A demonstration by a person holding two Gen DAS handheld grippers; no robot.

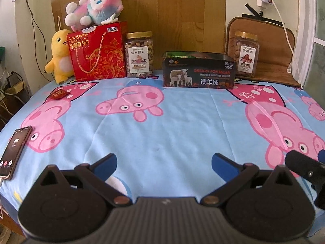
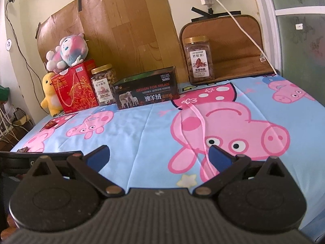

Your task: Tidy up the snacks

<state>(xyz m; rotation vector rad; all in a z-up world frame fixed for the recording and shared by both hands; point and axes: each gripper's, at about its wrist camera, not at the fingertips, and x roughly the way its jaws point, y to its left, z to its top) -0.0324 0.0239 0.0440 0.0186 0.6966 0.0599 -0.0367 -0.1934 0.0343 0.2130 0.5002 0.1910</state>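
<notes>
We've got both tools low at the near edge of the counter, nothing held. Left tool [image 1: 164,162] spread wide, empty; right tool [image 2: 159,155] same, wide & empty.

Snacks all sit along the far edge, well apart from us. L to R: red biscuit gift box [image 1: 97,52] w/ a plush toy [image 1: 94,7] lying on top and a yellow duck plush [image 1: 59,56] beside it, then the cashew jar [image 1: 139,55] just beside the red box, gold lid on, full of nuts. Centre: black open-top box [image 1: 199,71], long axis running left-right across our view; something green shows inside but we can't tell what. Far right: pecan jar [image 1: 246,53], lidded, standing apart on a brown mat [image 1: 270,61].

One small red snack packet [image 1: 58,94] lies loose on the cloth, far-left, its long axis roughly left-right. Left tool is the nearer one, we'd say — packet's forward & left of it; likely first pick, black box the probable target.

Phone [image 1: 14,152] lies at the left edge, near the left tool's path.
</notes>
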